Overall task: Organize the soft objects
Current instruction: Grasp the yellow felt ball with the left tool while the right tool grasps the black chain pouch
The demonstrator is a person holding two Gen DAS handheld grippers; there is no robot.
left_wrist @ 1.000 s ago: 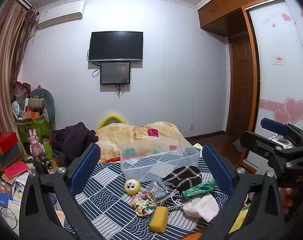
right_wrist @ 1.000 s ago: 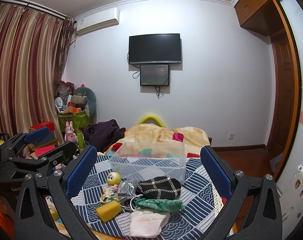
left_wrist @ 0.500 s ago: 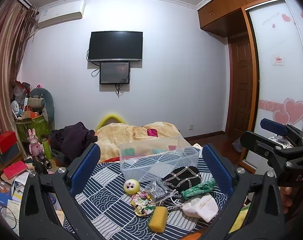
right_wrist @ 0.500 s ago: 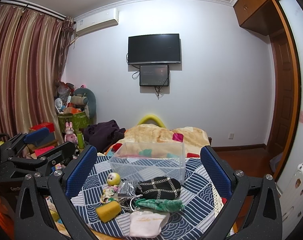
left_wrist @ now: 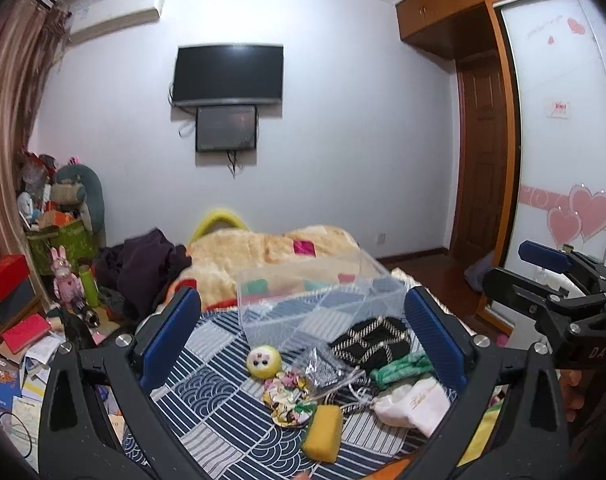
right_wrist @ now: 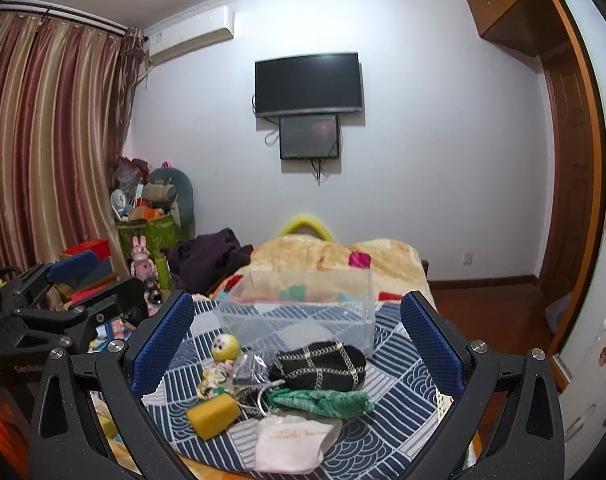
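Soft things lie on a blue patterned cloth (right_wrist: pixel 399 384): a yellow sponge (right_wrist: pixel 213 416), a white pouch (right_wrist: pixel 291 442), a green cloth (right_wrist: pixel 323 400), a black checked pouch (right_wrist: pixel 321 364), a yellow face ball (right_wrist: pixel 226 346) and a floral scrunchie (left_wrist: pixel 289 394). A clear plastic box (right_wrist: pixel 299 308) stands empty behind them. My left gripper (left_wrist: pixel 301 334) is open and empty, held above and short of the pile. My right gripper (right_wrist: pixel 297 340) is open and empty, likewise short of the pile. Each gripper shows at the edge of the other's view.
A clear bag (left_wrist: pixel 323 364) and a cord lie among the soft things. Behind the cloth is a bed with a tan blanket (right_wrist: pixel 335 256) and dark clothes (right_wrist: pixel 207 256). Boxes and toys (right_wrist: pixel 143 236) crowd the left; a wardrobe (left_wrist: pixel 559 140) stands right.
Hardly anything has moved; the left wrist view has drifted very slightly. Both grippers stay open above the pile.
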